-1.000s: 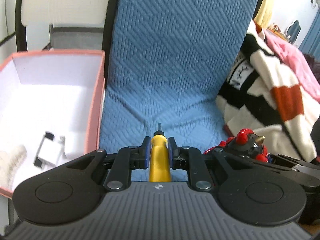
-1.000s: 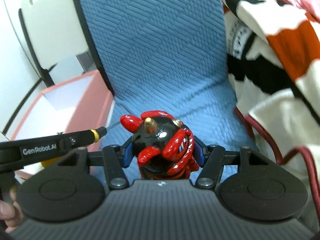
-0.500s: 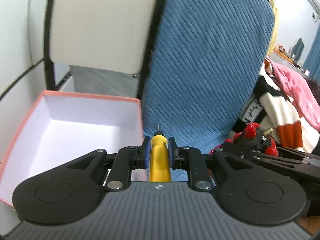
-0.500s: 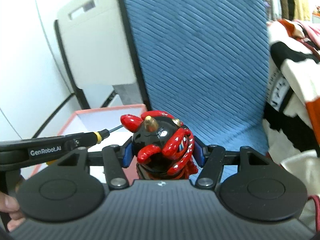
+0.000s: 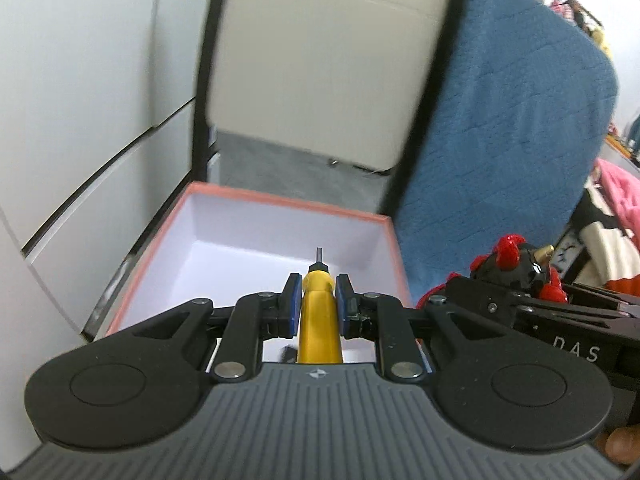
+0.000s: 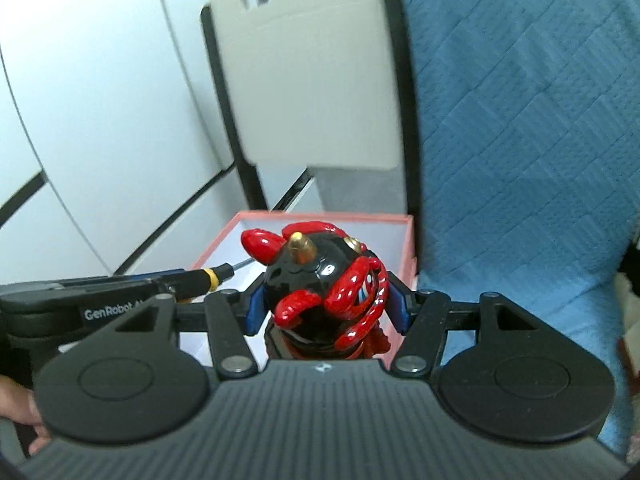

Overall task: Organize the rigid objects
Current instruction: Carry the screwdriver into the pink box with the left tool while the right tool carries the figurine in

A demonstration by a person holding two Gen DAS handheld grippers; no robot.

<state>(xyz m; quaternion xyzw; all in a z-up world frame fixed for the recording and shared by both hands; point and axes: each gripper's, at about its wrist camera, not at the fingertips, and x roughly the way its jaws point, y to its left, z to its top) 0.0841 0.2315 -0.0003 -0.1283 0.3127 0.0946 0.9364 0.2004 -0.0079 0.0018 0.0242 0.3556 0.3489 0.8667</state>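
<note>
My left gripper [image 5: 318, 294] is shut on a yellow-handled screwdriver [image 5: 319, 320], tip pointing forward, held above the open pink box [image 5: 280, 204] with its white inside. My right gripper [image 6: 326, 304] is shut on a red and black horned figurine [image 6: 324, 292], held over the box's near right part [image 6: 408, 240]. The figurine also shows at the right of the left wrist view [image 5: 520, 264]. The left gripper and the screwdriver show at the left of the right wrist view [image 6: 208, 276].
A blue quilted chair cover [image 5: 500, 152] rises right of the box. A beige panel with a black frame [image 5: 320, 60] stands behind it. White cabinet doors [image 5: 80, 100] are at the left. Striped and pink cloth [image 5: 608, 208] lies far right.
Both grippers have swung left from the blue chair seat toward the pink box, carrying the screwdriver and the figurine. The box now lies straight ahead in both views.
</note>
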